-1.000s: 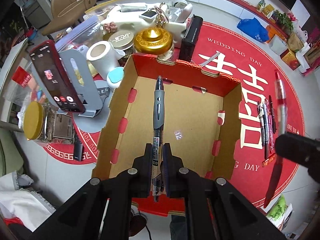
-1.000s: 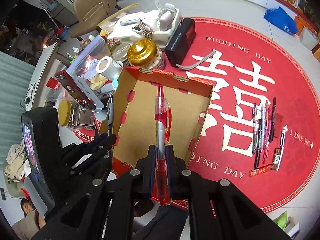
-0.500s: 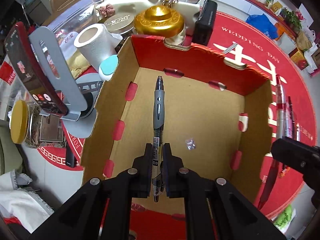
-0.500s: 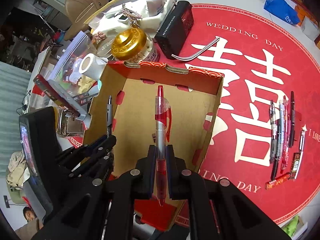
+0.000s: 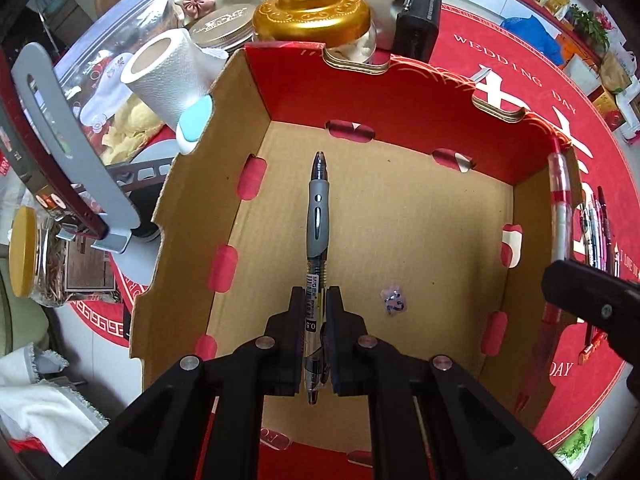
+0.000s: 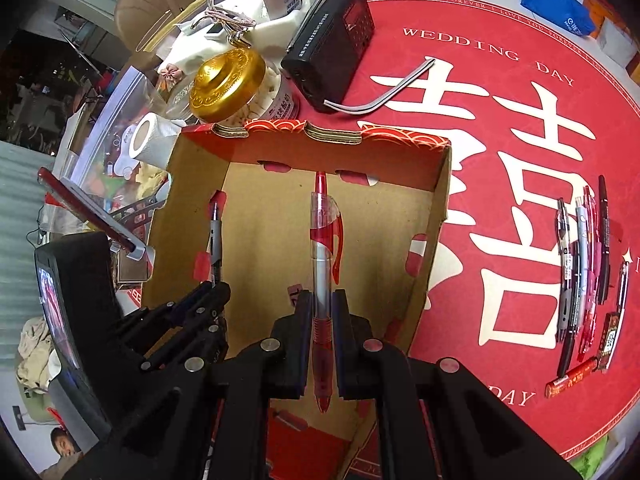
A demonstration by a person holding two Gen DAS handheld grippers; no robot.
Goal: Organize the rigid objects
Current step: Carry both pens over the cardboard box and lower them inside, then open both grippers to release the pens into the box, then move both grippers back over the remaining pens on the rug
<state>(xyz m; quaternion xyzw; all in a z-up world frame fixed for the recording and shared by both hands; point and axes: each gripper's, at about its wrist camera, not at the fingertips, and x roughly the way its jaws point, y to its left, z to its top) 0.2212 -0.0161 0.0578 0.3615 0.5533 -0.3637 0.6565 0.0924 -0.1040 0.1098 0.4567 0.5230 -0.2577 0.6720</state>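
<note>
You are holding your left gripper (image 5: 316, 300) over the open cardboard box with red outer walls (image 5: 192, 240), pointing nearly straight down into it. Its jaws are clamping the clear barrel of a black gel pen with a grey rubber grip (image 5: 318, 216), and the pen is running straight out ahead of the fingertips, its tip hanging over the bare brown floor of the box. A small scrap of clear crumpled film (image 5: 394, 301) is lying on that floor just to the right of your left fingers.

Your right gripper (image 6: 322, 308) is hanging over the same box, to the right of the left one, and is pinching a red and clear plastic ballpoint pen with a red clip (image 6: 322, 236). That pen is also pointing forward from the jaws, toward the far red wall of the box.

Well off to the right of your right gripper, a row of assorted loose pens (image 6: 584, 264) is lying side by side on the round red mat with white lettering (image 6: 500, 80). Ahead of both grippers, just beyond the far wall, a jar with an ornate gold lid (image 5: 312, 12) is standing.
</note>
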